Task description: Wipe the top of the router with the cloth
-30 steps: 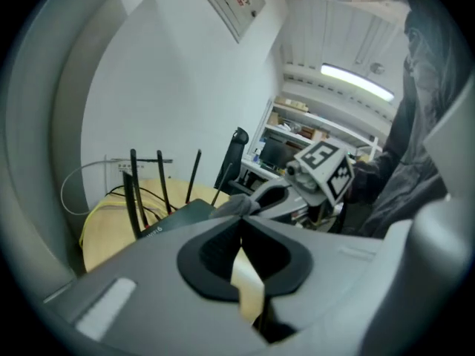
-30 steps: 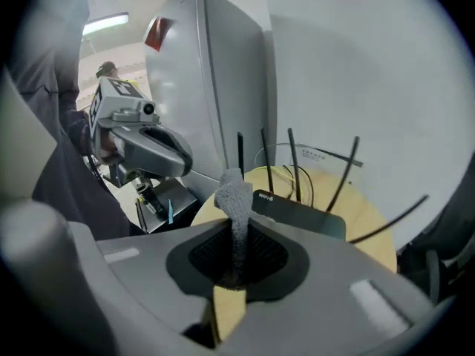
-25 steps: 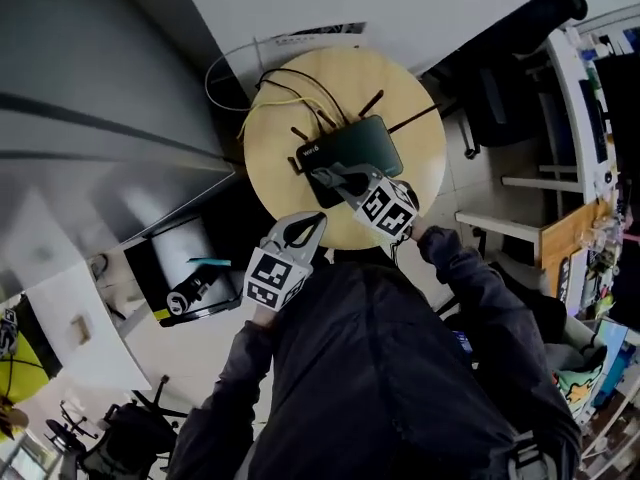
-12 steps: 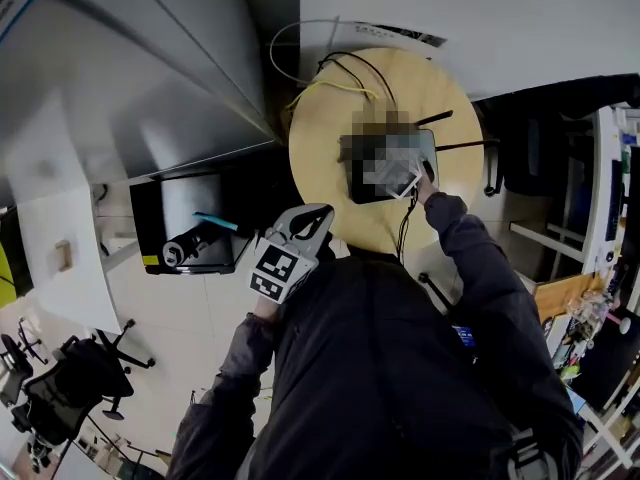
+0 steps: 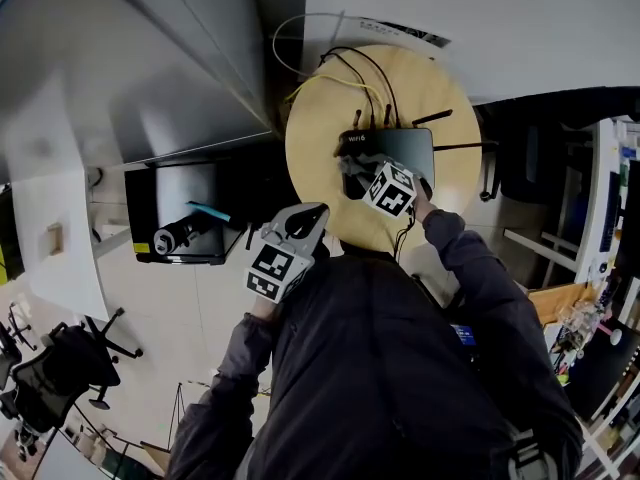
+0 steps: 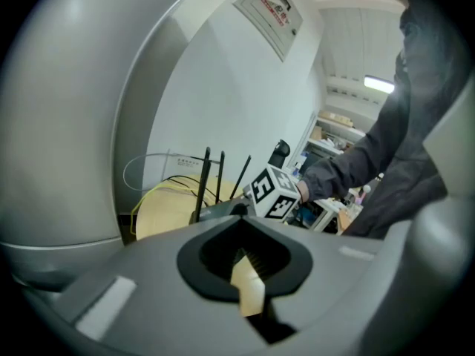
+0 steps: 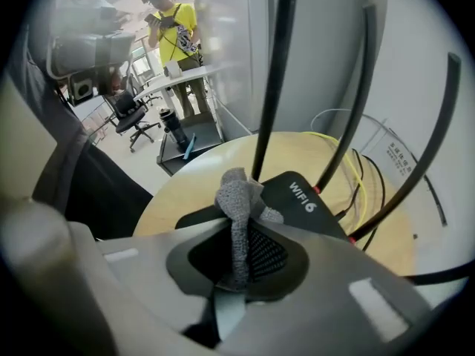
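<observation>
A black router (image 5: 405,148) marked WIFI6 (image 7: 306,197) lies on the round wooden table (image 5: 320,153) with several thin antennas standing up. My right gripper (image 5: 352,171) sits over the router's near left corner, shut on a grey cloth (image 7: 237,199) that bunches up from between its jaws. The cloth (image 5: 350,165) hangs at the router's top edge; whether it touches is unclear. My left gripper (image 5: 307,218) hovers off the table's near edge, left of the router. In the left gripper view, that gripper (image 6: 249,291) is shut with nothing in it.
Yellow and black cables (image 5: 345,76) trail off the table's back toward the white wall. A low black stand (image 5: 185,218) holding a dark bottle sits on the floor to the left. A black chair (image 5: 520,158) is on the right. A person in yellow (image 7: 172,28) stands far off.
The head view has swung, putting the table higher in frame. My right gripper stays on the router with the cloth, shifted slightly along its near edge. The left gripper has hardly moved.
</observation>
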`<state>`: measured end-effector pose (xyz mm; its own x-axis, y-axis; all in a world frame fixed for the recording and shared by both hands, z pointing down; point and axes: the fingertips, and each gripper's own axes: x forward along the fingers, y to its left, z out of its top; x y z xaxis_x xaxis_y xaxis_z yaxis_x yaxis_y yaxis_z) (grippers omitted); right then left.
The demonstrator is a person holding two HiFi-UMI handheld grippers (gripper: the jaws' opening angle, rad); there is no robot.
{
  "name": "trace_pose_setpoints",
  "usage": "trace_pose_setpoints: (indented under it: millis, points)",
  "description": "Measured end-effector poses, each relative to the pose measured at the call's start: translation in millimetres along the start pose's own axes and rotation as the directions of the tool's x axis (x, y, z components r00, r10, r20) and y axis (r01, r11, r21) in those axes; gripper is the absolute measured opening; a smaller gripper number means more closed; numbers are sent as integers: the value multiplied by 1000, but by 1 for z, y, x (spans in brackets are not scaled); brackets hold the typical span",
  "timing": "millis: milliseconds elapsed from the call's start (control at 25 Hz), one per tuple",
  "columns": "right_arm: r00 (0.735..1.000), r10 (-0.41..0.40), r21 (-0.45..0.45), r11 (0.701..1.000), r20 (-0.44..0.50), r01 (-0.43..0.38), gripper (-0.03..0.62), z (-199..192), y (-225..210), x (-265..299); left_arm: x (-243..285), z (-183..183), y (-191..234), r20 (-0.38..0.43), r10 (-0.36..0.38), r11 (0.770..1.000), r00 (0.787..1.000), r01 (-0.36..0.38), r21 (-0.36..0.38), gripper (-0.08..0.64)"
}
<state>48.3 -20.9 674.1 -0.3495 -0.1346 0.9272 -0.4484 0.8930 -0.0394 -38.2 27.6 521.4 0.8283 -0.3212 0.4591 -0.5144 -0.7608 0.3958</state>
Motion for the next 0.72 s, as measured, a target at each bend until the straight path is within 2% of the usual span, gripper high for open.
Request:
trace_pose_setpoints:
  millis: [360, 640, 720]
  points:
    - [997, 72, -20, 997, 11, -71, 32, -22, 56, -7, 16, 1, -14, -6, -18, 1000, 1000, 18, 8, 0]
    - [994, 110, -27, 994, 16, -109, 32, -22, 54, -9, 21, 0, -20, -3, -10, 1000, 1000, 10, 8, 0]
    - [995, 90, -8, 996, 43, -90, 32, -18, 40, -13, 19, 1, -19, 2, 3, 1000, 1000, -3, 3, 0]
